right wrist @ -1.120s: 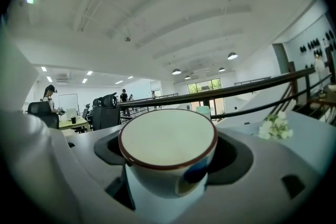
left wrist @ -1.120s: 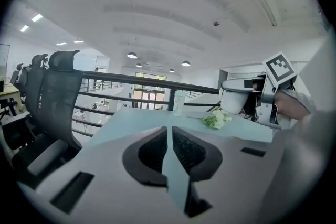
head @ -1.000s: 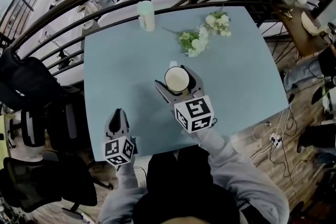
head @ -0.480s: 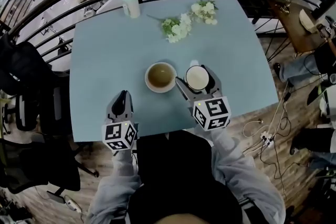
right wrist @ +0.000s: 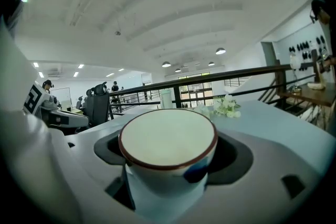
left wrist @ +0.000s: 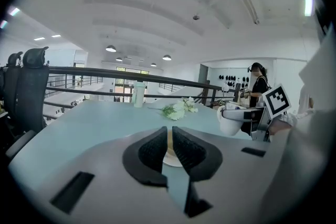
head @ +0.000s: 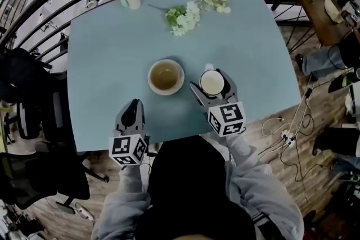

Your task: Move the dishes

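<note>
Gripping cup (right wrist: 168, 139), right tongs (head: 212, 83) | left tongs (left wrist: 170, 145) closed | saucer (head: 152, 77) whole only in head view

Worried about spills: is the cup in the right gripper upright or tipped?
Upright. The cup, clamped in the right gripper, shows a level rim with its mouth facing up.

hidden: round white saucer (left wrist: 171, 159) shows only as slivers behind the dark pads (left wrist: 152, 150) of the left gripper (left wrist: 169, 134) | white red-rimmed ceramic cup (right wrist: 168, 176) covers the right gripper (right wrist: 168, 144) pads | unclear: whether the cup base touches the pale blue table (head: 112, 64) | too small: distant people (right wrist: 114, 85)
</note>
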The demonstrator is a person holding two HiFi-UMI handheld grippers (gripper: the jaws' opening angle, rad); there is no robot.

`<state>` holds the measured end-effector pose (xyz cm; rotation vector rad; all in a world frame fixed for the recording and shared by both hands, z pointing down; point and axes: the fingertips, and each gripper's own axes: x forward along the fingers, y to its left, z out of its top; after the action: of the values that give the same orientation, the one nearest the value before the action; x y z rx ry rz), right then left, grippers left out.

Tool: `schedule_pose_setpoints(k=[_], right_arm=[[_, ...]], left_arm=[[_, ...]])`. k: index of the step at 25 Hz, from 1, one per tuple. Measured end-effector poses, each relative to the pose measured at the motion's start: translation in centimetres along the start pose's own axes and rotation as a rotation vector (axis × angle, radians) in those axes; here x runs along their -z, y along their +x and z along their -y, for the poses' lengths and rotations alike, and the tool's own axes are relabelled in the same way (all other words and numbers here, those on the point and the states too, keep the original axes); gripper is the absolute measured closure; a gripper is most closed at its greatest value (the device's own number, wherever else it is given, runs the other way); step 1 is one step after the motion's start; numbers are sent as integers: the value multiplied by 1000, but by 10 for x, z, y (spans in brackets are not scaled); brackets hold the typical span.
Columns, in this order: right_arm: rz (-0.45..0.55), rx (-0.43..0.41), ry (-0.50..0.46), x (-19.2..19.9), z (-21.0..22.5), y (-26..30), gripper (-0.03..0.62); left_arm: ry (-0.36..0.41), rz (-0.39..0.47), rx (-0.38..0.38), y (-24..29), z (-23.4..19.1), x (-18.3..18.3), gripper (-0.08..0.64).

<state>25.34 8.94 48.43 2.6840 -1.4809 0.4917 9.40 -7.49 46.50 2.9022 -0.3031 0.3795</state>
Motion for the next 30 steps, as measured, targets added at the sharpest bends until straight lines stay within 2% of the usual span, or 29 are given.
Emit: schedule_pose_setpoints(k=[6, 16, 22, 30], right_arm=[[-15, 8, -53, 27, 19, 34, 166], [-48, -35, -91, 51, 23, 85, 166], [-98, -55, -121, 69, 29, 91, 166], [-71, -57, -118, 69, 28, 90, 164]], left_arm=[[-32, -32, 7, 21, -8, 10, 517], [-64, -63, -22, 34, -45, 33, 517], [-64, -78, -32, 35, -55, 38, 517], [-71, -85, -26, 37, -55, 39, 517]])
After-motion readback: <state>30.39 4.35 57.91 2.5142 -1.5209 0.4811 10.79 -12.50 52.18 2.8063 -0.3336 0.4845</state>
